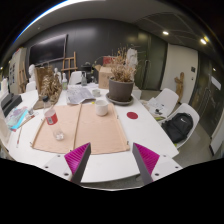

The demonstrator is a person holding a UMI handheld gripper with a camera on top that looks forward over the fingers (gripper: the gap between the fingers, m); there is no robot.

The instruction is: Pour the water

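The gripper [112, 160] hovered with fingers spread apart and empty. Left of centre, the small clear plastic red-capped water bottle [53, 123] stood on the tan mat [88, 130]; approach level, centring it between the pads before squeezing.

1 gripper-mounted view looks forward and down from above the white table [150, 135], well back.
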